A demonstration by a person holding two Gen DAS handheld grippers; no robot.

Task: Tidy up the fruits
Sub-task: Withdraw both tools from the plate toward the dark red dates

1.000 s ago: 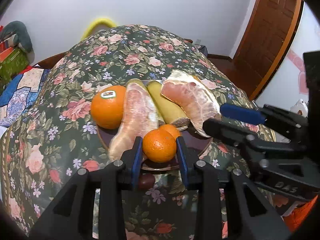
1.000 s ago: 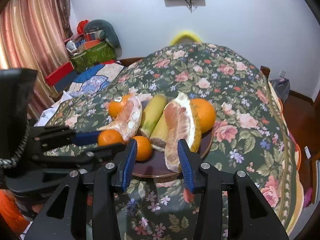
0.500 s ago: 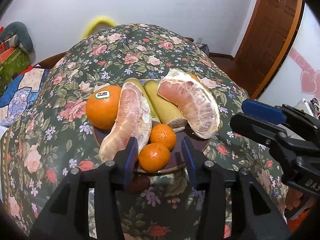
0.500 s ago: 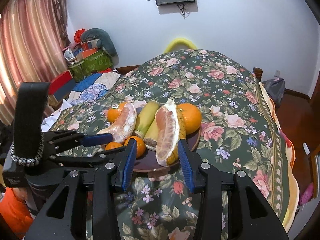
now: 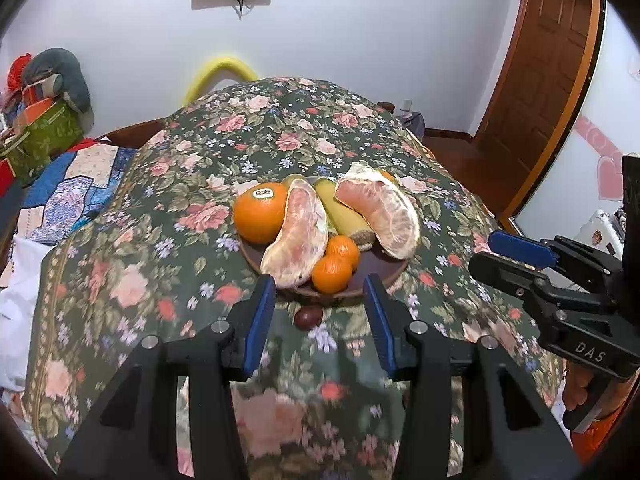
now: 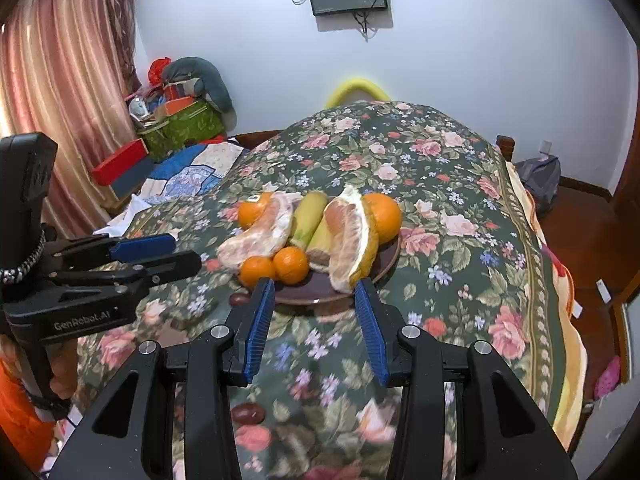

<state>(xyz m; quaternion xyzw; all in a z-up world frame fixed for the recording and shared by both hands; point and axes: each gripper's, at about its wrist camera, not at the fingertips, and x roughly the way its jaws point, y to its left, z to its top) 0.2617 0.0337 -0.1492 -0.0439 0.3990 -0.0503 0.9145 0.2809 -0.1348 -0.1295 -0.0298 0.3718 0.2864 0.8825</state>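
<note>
Both grippers, left gripper [image 5: 320, 320] and right gripper [image 6: 314, 322], part-open, empty, near the plate [image 5: 380, 274]. We judge peeled pomelo wedges [image 5: 298, 236] on it soft, tearable; take them mid-body. Small mandarins [image 5: 332, 274] firm, roll-prone.

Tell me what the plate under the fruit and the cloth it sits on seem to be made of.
The plate looks like glazed ceramic or glossy plastic, which one is unclear: dark brown, smooth, with a faint sheen and a small bright highlight near its front rim. The cloth looks like a woven or quilted fabric, matte, printed with roses on dark green; it drapes over the edges and shows a sewn border stripe.
</note>
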